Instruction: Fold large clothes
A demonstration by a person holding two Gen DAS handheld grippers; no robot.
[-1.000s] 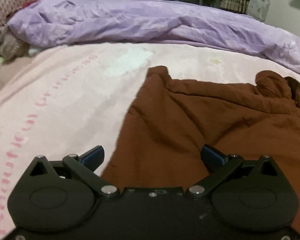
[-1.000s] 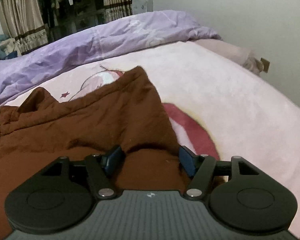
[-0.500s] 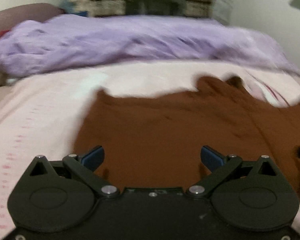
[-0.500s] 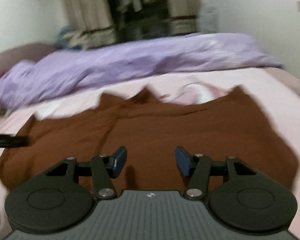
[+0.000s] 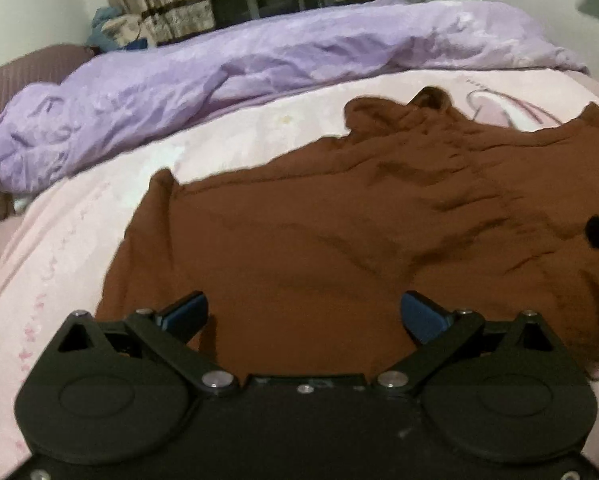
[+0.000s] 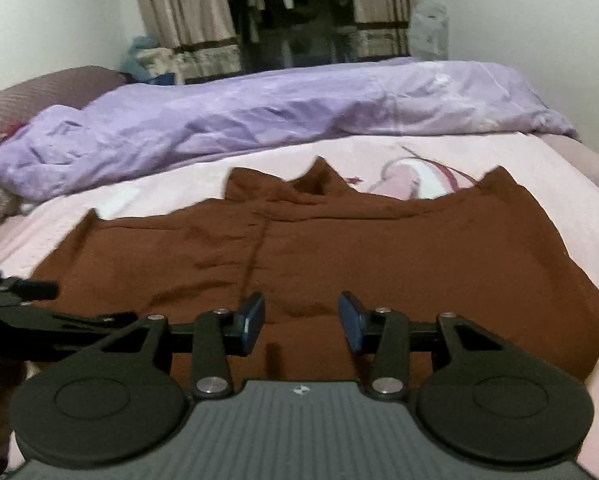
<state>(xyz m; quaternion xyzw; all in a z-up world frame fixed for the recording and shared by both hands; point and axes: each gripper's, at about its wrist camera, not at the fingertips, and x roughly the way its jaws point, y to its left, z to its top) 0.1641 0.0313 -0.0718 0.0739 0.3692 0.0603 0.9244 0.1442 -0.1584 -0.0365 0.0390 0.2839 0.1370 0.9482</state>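
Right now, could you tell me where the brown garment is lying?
The brown garment lies spread on the pink bedsheet, filling the middle of both wrist views, in front of the purple duvet.

Large rust-brown fabric garment [image 6: 379, 240]: spread flat and wide across the pink bed sheet [image 6: 539, 168], surface lightly wrinkled, far edge uneven with raised peaks.

No readable text, label, brand name or number shows in either view; the only mark is a small white emblem on the grey ribbed body of the right gripper [image 6: 301, 322], too small to make out, and the pink sheet [image 5: 79, 240] carries a row of faint red marks along its edge, too blurred to read as letters
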